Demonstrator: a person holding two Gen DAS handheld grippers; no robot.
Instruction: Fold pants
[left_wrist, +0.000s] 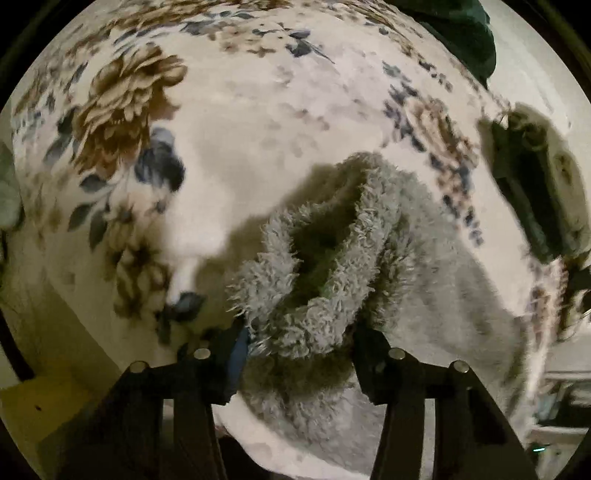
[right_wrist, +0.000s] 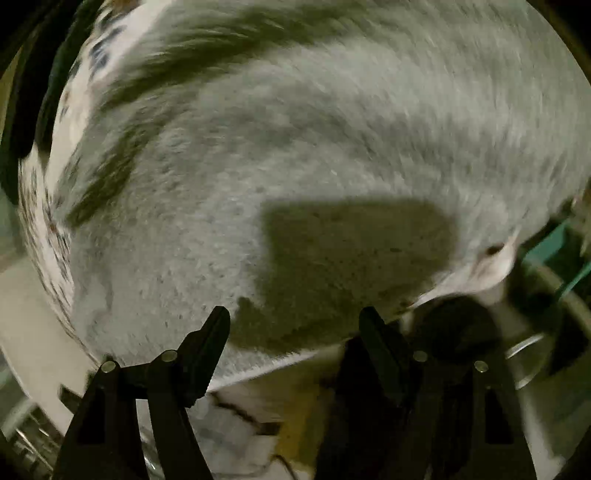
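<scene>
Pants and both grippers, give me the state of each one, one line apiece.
Grey fleece pants: spread on the floral bedspread, one bunched end lifted, fuzzy lining showing.
Left gripper: shut on the bunched end of the pants.
Right gripper: open above the flat pants, nothing between its fingers.
Dark green cloth: lying at the far edge of the bedspread.

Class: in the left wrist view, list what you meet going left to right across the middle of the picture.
Brown flower print on the bedspread → bunched fleecy grey pants → the other gripper, blurred, near the right edge.
</scene>
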